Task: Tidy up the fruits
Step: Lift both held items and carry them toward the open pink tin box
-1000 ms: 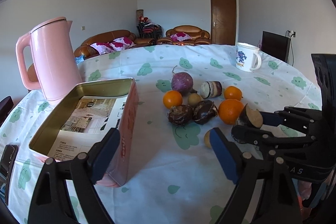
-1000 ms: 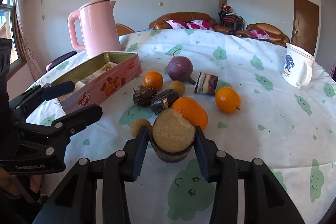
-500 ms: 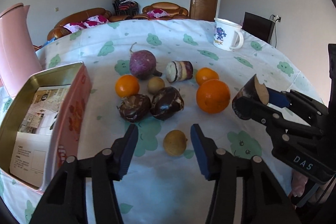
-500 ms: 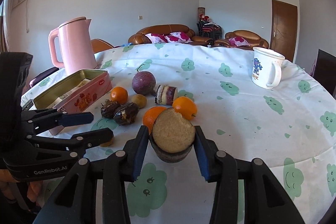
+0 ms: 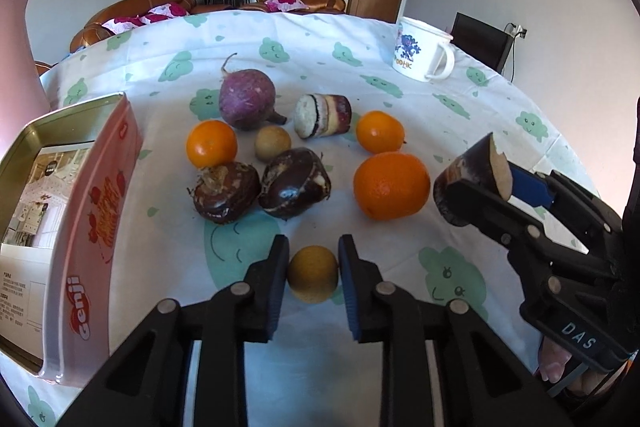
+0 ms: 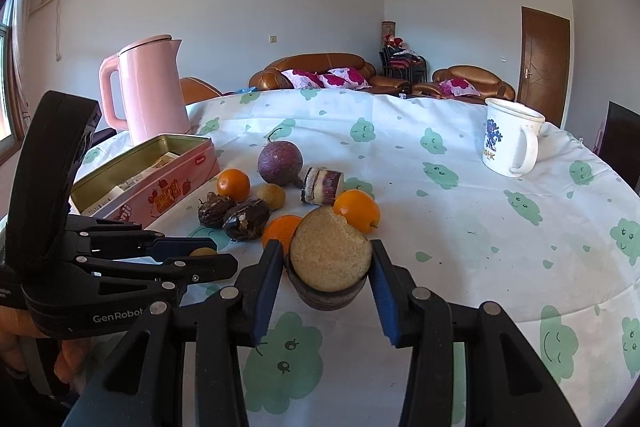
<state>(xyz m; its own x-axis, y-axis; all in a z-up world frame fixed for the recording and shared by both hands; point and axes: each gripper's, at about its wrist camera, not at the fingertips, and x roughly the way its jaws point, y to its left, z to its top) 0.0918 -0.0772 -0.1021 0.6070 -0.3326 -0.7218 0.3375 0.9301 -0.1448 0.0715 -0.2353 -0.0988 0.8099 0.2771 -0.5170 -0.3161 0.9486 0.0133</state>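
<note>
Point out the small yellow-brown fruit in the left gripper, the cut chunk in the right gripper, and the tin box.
Small yellow-brown fruit (image 5: 313, 274), left wrist view, its front.
Cut chunk (image 6: 330, 254), right wrist view, pale cut face.
Tin box (image 5: 96, 247), left wrist view, pink side wall.

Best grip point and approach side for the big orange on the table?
Grip the big orange across its widest middle, coming from the near side and angled down. It is round, so any diameter works, but the dark fruit crowds its left and the right gripper sits at its right.
</note>
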